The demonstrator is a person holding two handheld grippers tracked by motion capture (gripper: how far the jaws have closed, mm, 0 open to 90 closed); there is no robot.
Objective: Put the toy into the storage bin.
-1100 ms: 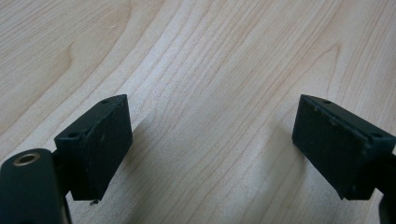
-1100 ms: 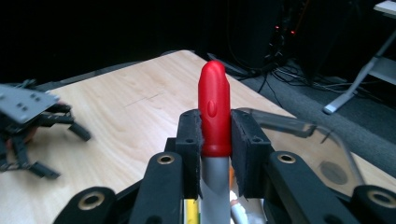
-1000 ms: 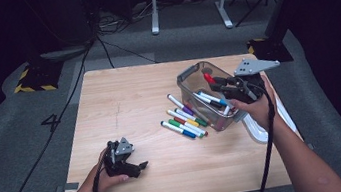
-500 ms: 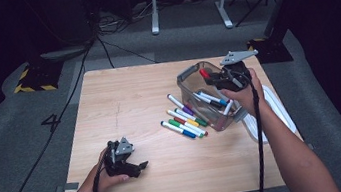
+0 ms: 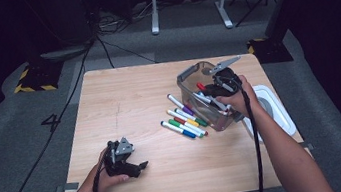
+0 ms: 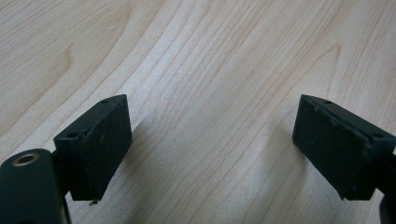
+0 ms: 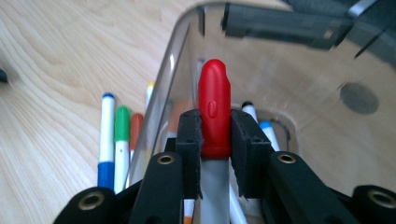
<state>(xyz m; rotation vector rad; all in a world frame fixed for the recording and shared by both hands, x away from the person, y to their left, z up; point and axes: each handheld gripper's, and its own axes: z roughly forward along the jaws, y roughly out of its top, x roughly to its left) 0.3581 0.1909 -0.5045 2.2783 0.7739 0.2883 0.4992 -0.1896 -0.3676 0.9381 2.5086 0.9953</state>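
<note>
In the high view, the right gripper [image 5: 218, 88] has come from the frame's right edge over the clear bin [image 5: 191, 80] at centre right; loose markers [image 5: 185, 121] lie beside it on the worktop [image 5: 123, 97]. The left gripper [image 5: 135, 167], lower left, rests unmoved. In the left gripper view, its jaws stand apart, released, over bare wood. In the right gripper view, the jaws clench a red-capped marker [image 7: 214, 109] mid-frame, over the bin's mouth, likely ready to drop.

Light wooden table [image 5: 124, 107] sits on grey carpet [image 5: 11, 164]. A white rectangular lid [image 5: 276, 111] lies at its right edge. Black cables [image 5: 100, 40] trail past a yellow-and-black striped block [image 5: 32, 80] and white metal frame legs [image 5: 185, 3].
</note>
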